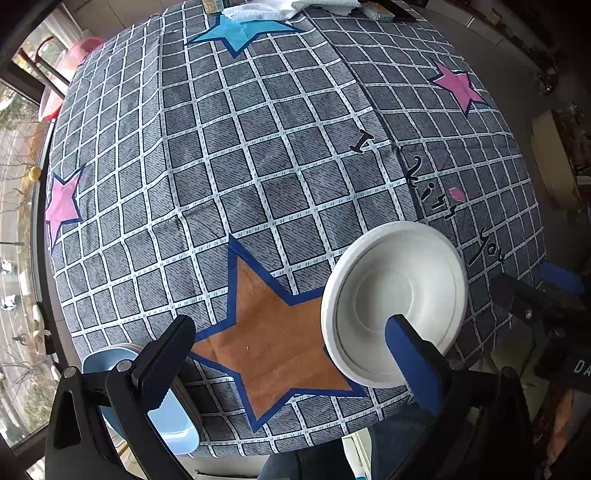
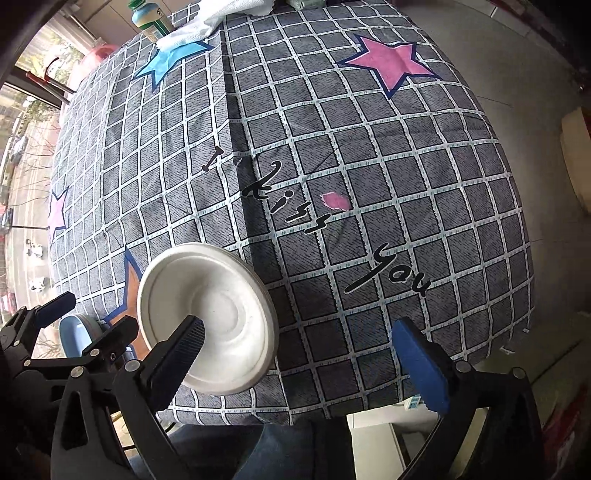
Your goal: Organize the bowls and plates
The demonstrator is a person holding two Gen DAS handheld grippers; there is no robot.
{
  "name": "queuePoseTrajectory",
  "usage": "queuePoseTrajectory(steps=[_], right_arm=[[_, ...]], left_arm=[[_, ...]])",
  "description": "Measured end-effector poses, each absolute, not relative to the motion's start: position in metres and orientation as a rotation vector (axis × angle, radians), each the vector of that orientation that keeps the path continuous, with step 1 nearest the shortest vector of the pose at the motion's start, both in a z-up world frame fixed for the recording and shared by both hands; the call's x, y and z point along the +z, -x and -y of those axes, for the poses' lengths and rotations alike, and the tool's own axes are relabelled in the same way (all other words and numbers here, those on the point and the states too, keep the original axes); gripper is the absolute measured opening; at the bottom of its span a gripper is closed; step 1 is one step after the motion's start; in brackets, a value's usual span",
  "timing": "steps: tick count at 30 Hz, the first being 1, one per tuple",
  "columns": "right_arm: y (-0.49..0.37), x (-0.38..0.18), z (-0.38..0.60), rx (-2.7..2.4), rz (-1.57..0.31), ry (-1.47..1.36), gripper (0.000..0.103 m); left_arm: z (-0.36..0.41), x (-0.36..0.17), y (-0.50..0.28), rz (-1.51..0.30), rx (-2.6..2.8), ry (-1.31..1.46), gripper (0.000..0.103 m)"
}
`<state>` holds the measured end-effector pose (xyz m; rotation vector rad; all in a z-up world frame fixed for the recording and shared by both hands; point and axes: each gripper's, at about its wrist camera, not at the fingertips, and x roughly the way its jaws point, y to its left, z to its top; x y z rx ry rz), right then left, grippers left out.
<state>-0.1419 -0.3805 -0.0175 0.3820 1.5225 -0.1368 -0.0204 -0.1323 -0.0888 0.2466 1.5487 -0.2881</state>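
Observation:
A white shallow dish (image 1: 395,302) lies on the checked tablecloth near the front edge, beside the orange star. It looks like a stack of a few. My left gripper (image 1: 291,354) hangs open above the star, its blue pad over the white dish's near rim. A light blue dish (image 1: 173,424) sits at the front left corner, partly hidden under the left gripper's black finger. In the right wrist view my right gripper (image 2: 299,362) is open with its black finger over the white dish (image 2: 207,321). The blue dish (image 2: 74,332) and left gripper (image 2: 85,321) show at far left.
The grey checked tablecloth (image 1: 258,147) covers the whole table. A white towel (image 1: 266,11) and a green-capped bottle (image 2: 151,18) stand at the far edge. A pink basin (image 1: 74,59) sits beyond the far left corner. A person's jeans (image 2: 258,454) show below the front edge.

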Motion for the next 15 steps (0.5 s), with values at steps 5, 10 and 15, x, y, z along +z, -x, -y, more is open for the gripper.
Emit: queuePoseTrajectory(steps=[5,10,15], right_arm=[[0.15,-0.001,0.383,-0.146,-1.479,-0.324,0.102],[0.144,-0.001,0.376,-0.14,-1.476,-0.32,0.102],[0.136,-0.002,0.375,-0.145,-1.479,-0.335,0.102]], left_arm=[[0.134,-0.075,0.024,-1.514,-0.289,-0.271,0.103],[0.14,-0.07,0.02,-1.485,-0.283,-0.275,0.103],[0.137,-0.07,0.02,-1.481,-0.276,-0.274,0.103]])
